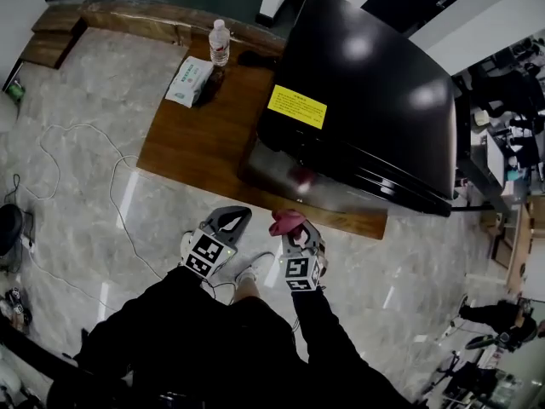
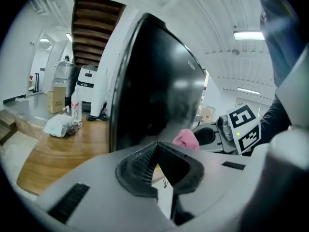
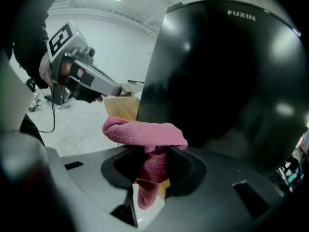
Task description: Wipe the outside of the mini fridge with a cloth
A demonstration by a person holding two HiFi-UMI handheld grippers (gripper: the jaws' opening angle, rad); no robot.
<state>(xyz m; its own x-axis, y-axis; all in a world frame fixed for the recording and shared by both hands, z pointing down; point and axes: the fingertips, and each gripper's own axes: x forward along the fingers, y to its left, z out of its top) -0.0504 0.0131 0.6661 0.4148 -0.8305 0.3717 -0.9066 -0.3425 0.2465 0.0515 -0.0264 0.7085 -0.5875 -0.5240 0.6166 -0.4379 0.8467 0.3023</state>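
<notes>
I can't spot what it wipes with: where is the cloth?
The pink cloth is clamped in the right gripper, low centre in the head view, just in front of the black fridge.

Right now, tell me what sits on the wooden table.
The black fridge, a water bottle and a white packet sit on the table. The fridge covers whatever lies behind it.

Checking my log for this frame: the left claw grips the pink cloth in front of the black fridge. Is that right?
No. The right claw grips the cloth, as the right gripper view shows; the left claw is shut on nothing. The rest holds: the cloth is pink and in front of the black fridge.
</notes>
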